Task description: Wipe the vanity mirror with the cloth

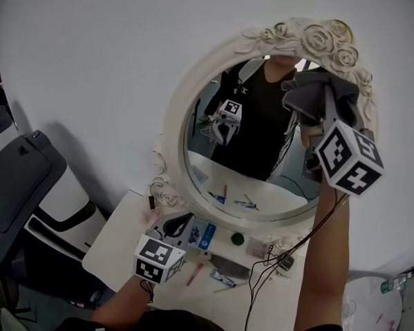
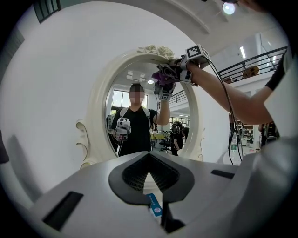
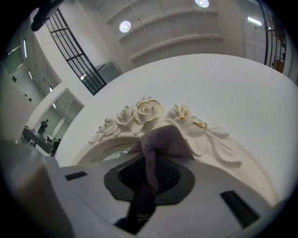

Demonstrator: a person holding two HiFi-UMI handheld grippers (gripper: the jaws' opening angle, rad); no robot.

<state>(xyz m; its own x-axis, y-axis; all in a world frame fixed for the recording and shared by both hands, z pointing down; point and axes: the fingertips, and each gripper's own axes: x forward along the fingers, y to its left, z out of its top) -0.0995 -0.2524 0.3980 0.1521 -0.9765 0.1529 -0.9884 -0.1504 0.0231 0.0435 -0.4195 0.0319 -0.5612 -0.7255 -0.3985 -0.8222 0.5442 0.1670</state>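
Note:
The oval vanity mirror (image 1: pixel 173 118) has a cream frame with carved roses on top and stands on a small white table. My right gripper (image 1: pixel 319 108) is raised to the mirror's upper right, shut on a grey cloth (image 1: pixel 314 94) that presses against the glass just under the roses. In the right gripper view the cloth (image 3: pixel 160 142) bunches out between the jaws of the gripper (image 3: pixel 149 174), with the roses (image 3: pixel 146 109) right behind. My left gripper (image 1: pixel 179 226) hovers low at the mirror's base, shut and holding nothing. From the left gripper view (image 2: pixel 150 174) the cloth (image 2: pixel 164 73) shows at the mirror's top.
The white table (image 1: pixel 120 240) carries small items: a blue-labelled tube (image 1: pixel 207 235), a red pen (image 1: pixel 194 273), a dark green cap (image 1: pixel 238 238) and black cables (image 1: pixel 271 265). A dark chair (image 1: pixel 19 179) stands at the left. A white wall is behind the mirror.

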